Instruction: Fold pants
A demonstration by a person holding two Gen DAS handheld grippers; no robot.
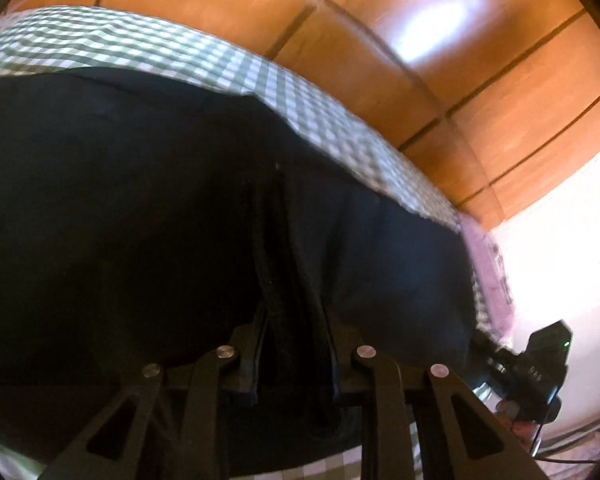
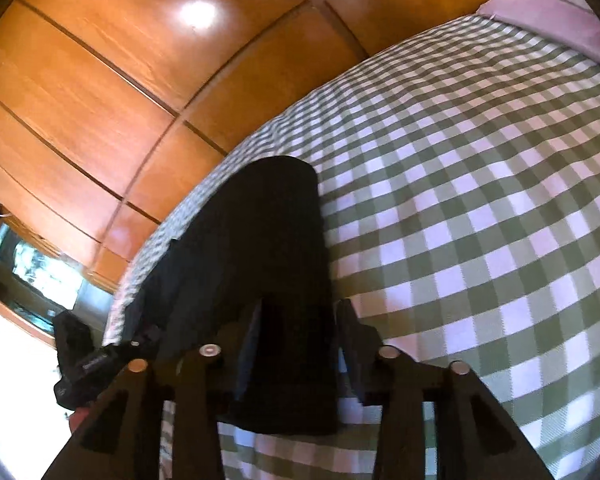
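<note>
My left gripper (image 1: 294, 312) pinches a fold of the black pants (image 1: 140, 200). My right gripper (image 2: 300, 312) clamps their edge above the checkered sheet (image 2: 480, 200).

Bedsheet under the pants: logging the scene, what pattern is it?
Green-and-white checked bedsheet, clearest in the right wrist view.

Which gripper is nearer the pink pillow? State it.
Right. The pink pillow lies beyond the right gripper across the checked sheet; the left gripper sits further away.
</note>
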